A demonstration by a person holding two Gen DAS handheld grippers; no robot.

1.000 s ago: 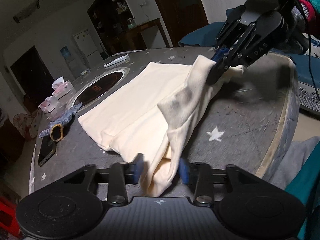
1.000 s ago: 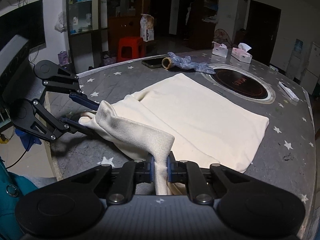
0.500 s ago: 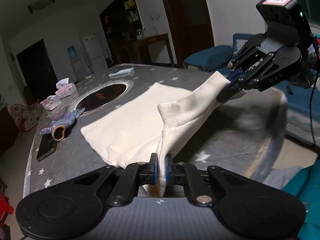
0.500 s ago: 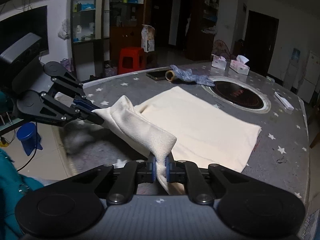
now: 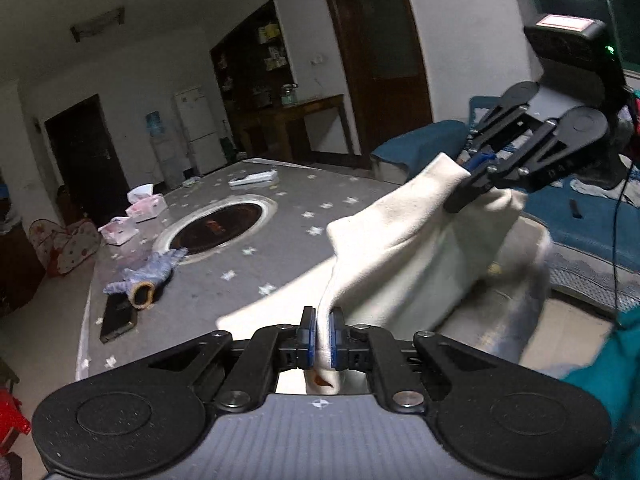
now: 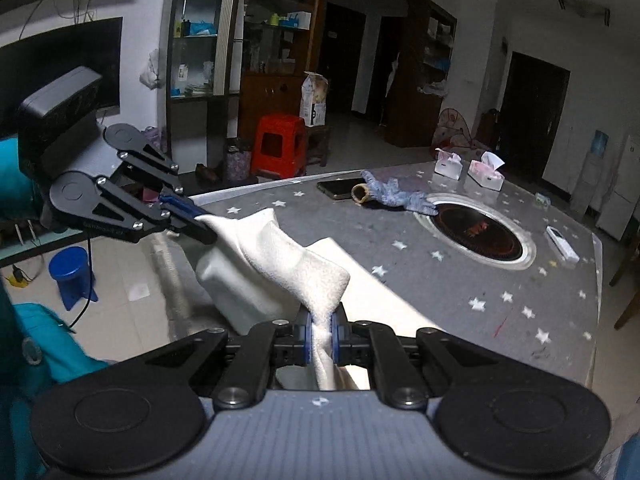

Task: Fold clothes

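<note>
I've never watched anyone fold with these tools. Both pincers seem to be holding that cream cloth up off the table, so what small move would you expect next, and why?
Probably carry the lifted edge forward, over the part of the cream cloth that lies on the table. The left gripper and the right gripper are each shut on a corner, with the edge hanging between them.

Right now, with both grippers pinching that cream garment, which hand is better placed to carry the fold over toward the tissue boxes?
Neither alone, probably: the left gripper and right gripper are each shut on a corner of the cream garment, lifted off the star-print table. Both likely travel together.
</note>
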